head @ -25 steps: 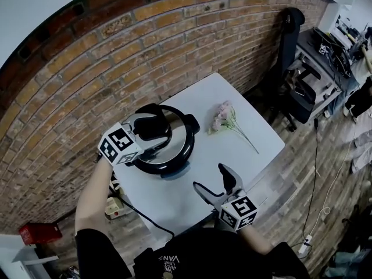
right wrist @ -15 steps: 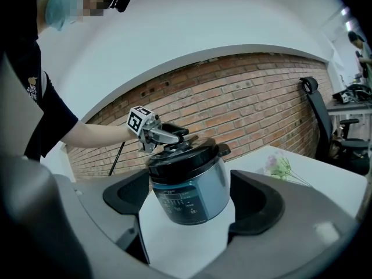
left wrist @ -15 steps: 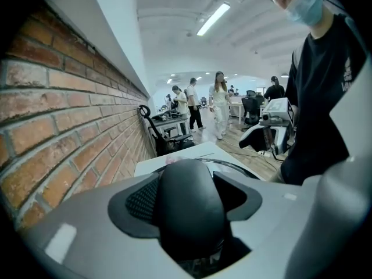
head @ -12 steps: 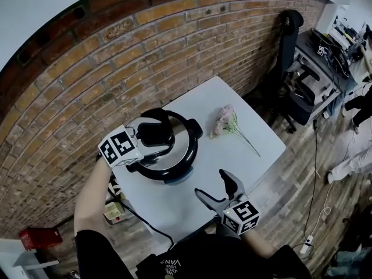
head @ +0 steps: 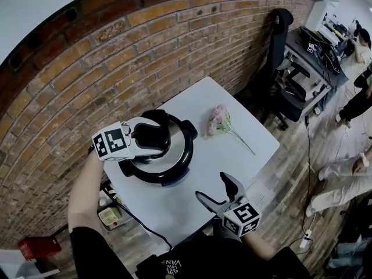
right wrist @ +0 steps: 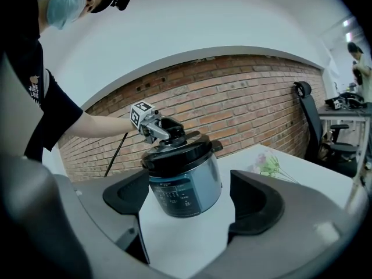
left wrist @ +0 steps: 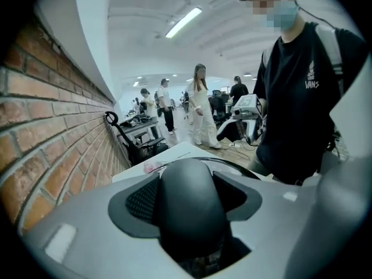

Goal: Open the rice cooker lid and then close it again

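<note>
We see the rice cooker standing on the left half of the white table, close to the brick wall. From the right gripper view its control panel faces the front edge of the table. Its black lid sits on the pot. The domed lid handle rises from the lid's middle.

The left gripper reaches in from the left and is clenched on that handle. In the left gripper view we find the dome filling the space between the two pads, which stand wide around it.

The right gripper hangs over the near edge of the table, well apart from the cooker and aimed towards it. Its jaws are spread and nothing is between them; only bare tabletop and the cooker's front show past them.

A small bunch of pink flowers lies on the table to the right of the cooker, stems pointing towards the right corner. A black cord drops from the table's left side to the floor. A black office chair stands by the wall beyond the table, and we can make out several people standing far off in the room
</note>
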`<state>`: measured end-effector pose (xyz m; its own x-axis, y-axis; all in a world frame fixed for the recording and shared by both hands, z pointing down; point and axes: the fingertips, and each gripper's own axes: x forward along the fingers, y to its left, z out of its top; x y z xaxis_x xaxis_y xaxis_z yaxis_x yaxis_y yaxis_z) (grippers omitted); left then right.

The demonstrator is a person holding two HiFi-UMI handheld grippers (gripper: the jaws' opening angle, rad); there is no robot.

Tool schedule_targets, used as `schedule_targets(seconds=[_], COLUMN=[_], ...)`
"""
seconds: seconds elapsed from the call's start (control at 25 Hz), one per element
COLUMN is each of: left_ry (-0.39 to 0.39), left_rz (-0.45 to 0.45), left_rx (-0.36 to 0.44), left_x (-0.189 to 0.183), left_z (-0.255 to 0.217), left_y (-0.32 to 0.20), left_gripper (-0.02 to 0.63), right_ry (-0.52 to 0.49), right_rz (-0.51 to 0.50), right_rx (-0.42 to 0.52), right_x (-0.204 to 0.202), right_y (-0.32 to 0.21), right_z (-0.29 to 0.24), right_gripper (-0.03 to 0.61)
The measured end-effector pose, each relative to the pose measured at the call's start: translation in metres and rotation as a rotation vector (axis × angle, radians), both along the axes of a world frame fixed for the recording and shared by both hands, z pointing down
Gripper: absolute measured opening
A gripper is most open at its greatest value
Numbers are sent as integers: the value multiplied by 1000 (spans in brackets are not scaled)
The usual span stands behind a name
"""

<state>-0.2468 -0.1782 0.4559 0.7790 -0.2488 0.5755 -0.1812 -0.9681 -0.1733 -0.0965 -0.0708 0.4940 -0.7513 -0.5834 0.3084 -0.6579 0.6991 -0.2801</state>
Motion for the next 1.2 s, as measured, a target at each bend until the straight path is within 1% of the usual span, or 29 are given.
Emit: schedule_targets(seconds=[0.12, 0.2, 0.4, 0.6, 0.8, 0.92, 1.04, 1.12, 1.2], left_ry=[-3, 3, 48, 52, 84, 130, 211, 276, 349], left_rz=[70, 84, 69, 50, 11, -29, -95, -157, -238], left_rx=[-7, -13, -13, -17, -13, 12, 65, 111, 137], left_x=[1, 1, 1, 1, -2, -8, -19, -31, -46], left_z=[0, 1, -2, -4, -16, -36, -63, -83, -105], left_y=[2, 2, 4, 2, 2, 1, 4, 9, 16], left_gripper=[287, 287, 285, 282, 281, 281, 279, 279, 279], right_ry=[13, 27, 34, 27, 19, 4, -13, -30, -48], right_rz=[21, 36, 65, 77, 93, 96, 88, 74, 51], right_rx=[5, 5, 8, 22, 32, 43, 59, 71, 86], right_x=[4, 7, 8, 4, 6, 9, 10, 9, 5], right_y=[0, 0, 4, 6, 10, 12, 14, 15, 14], right_z=[-1, -1, -2, -9, -16, -21, -27, -32, -37], right_gripper=[430, 430, 430, 430, 430, 428, 428, 428, 428])
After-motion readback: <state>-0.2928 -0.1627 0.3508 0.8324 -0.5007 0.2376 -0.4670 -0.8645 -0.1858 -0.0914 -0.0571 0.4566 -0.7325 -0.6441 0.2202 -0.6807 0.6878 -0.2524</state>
